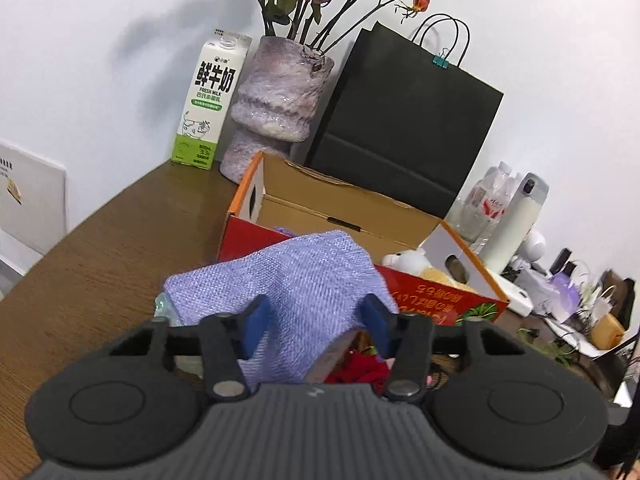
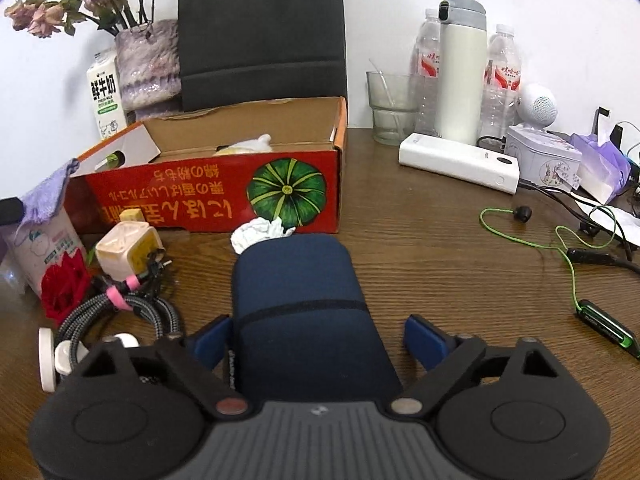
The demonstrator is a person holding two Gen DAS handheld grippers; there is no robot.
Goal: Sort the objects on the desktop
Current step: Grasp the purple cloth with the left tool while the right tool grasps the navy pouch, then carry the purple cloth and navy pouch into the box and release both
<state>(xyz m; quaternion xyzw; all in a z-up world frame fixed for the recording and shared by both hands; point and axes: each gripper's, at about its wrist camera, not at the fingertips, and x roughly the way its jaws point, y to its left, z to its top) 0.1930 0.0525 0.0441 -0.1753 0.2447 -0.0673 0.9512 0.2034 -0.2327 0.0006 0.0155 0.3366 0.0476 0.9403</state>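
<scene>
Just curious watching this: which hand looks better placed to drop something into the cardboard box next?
Probably the left. The left gripper has the purple cloth between its fingers beside the cardboard box; the right gripper only straddles a navy case.

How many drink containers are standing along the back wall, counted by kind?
Milk carton: 1
Clear water bottles: 2
White thermos flask: 1
Empty drinking glass: 1
Total: 5

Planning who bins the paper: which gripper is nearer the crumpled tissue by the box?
Right. The right gripper faces the crumpled tissue, which lies just past the navy case between its fingers. The left gripper holds a purple cloth over at the box's far corner.
</scene>
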